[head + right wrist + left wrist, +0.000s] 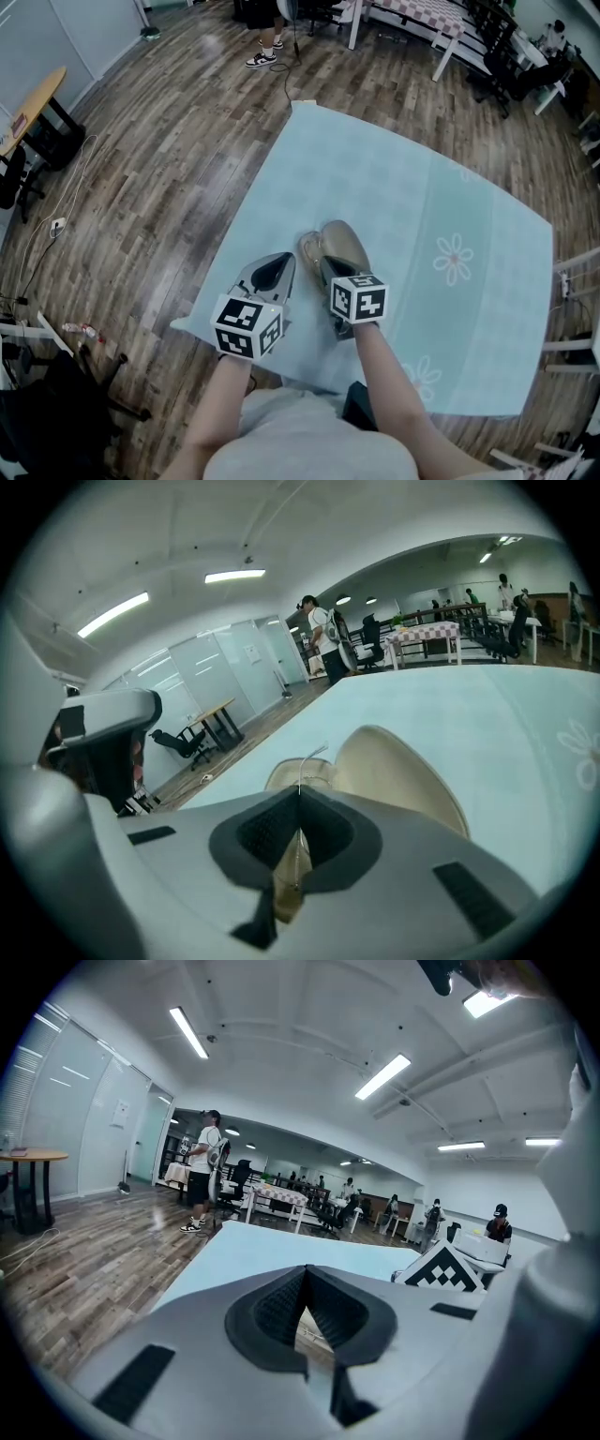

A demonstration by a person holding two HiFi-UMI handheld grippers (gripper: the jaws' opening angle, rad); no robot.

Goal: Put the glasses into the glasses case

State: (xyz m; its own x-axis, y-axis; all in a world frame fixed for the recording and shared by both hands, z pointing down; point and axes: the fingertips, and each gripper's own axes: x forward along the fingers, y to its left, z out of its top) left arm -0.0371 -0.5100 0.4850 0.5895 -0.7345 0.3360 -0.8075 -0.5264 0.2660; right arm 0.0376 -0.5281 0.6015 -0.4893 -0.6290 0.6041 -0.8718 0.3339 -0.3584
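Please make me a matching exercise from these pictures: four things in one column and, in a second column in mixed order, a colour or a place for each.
Things:
1. cloth
2. case
3. left gripper
4. right gripper

Colour or place:
a. beige
b. over the case
c. light blue
d. beside the case, on its left in the head view

Pairs: 1-c, 2-a, 3-d, 4-b.

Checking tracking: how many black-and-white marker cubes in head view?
2. One marker cube on the left gripper, at the near edge of the light blue cloth; the other on the right gripper, by the tan case. None seems hidden.
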